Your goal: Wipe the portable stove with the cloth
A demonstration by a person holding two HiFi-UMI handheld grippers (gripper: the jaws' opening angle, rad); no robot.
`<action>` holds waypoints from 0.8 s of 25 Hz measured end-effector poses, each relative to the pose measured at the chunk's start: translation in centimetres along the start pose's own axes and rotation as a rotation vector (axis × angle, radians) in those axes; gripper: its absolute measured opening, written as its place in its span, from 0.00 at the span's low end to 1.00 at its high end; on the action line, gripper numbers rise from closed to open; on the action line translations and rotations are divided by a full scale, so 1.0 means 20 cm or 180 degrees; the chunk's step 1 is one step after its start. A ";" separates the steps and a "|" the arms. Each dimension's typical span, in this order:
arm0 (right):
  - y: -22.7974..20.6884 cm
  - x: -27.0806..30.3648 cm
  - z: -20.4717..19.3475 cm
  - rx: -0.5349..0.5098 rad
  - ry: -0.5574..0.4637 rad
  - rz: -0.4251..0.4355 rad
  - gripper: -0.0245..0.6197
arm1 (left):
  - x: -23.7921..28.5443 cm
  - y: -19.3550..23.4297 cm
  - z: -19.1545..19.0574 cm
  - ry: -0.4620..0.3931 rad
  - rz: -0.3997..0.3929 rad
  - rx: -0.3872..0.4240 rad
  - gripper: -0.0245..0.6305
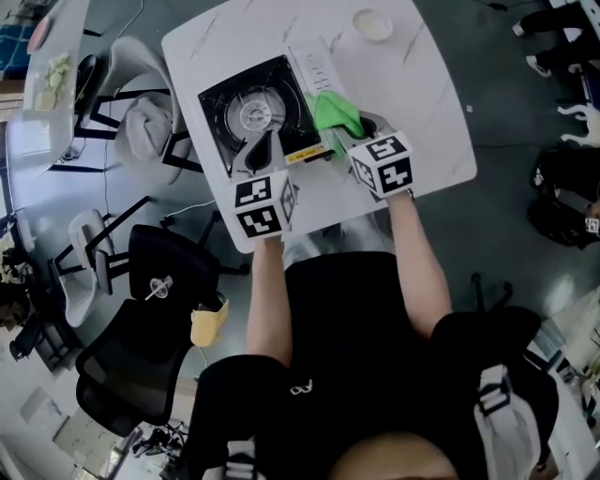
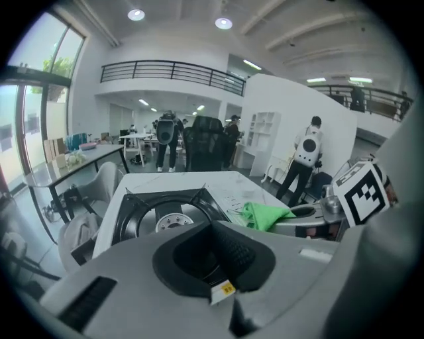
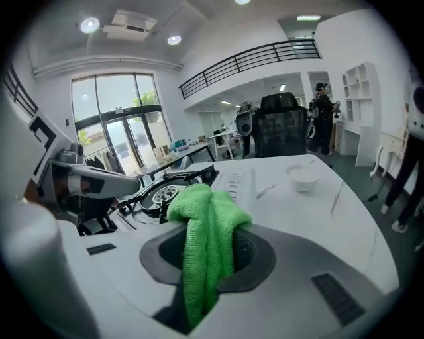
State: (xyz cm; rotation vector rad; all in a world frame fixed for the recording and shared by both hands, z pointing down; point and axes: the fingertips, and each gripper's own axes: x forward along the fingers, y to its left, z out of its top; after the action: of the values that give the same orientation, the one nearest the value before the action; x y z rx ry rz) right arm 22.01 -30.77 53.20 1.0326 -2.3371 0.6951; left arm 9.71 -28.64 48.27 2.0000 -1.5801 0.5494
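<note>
The portable stove [image 1: 253, 112] has a black top with a round silver burner and sits on the white table [image 1: 431, 103]; it also shows in both gripper views [image 2: 165, 218] [image 3: 165, 192]. My right gripper [image 1: 361, 131] [image 3: 209, 255] is shut on the green cloth [image 1: 333, 112] [image 3: 205, 212]. The cloth bunches up at the stove's right side, over its pale control strip. My left gripper [image 1: 264, 152] [image 2: 215, 248] hovers over the stove's near edge, jaws shut with nothing between them. The cloth [image 2: 262, 213] lies just to its right.
A small white bowl [image 1: 372, 23] [image 3: 303, 177] stands at the table's far right. Grey chairs [image 1: 141, 122] crowd the table's left side, and black office chairs [image 1: 141, 281] stand nearer me. The table's front edge runs just below both grippers. People stand far off in the room.
</note>
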 end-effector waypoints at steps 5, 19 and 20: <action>-0.06 0.06 0.04 -0.0061 0.0051 -0.0064 0.14 | 0.04 0.00 0.01 0.0051 -0.0026 -0.0110 0.04; -0.10 0.26 0.19 -0.0258 0.0151 0.0091 0.14 | 0.14 0.11 0.08 0.0138 0.0134 -0.0052 0.04; -0.11 0.27 0.20 -0.0264 0.0132 0.0107 0.14 | 0.15 0.13 0.09 0.0137 0.0144 -0.0063 0.04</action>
State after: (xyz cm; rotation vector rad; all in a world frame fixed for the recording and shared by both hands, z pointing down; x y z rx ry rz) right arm 19.48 -37.38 54.05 0.9360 -2.3316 0.6207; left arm 7.95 -32.50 49.19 1.9295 -1.6023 0.5880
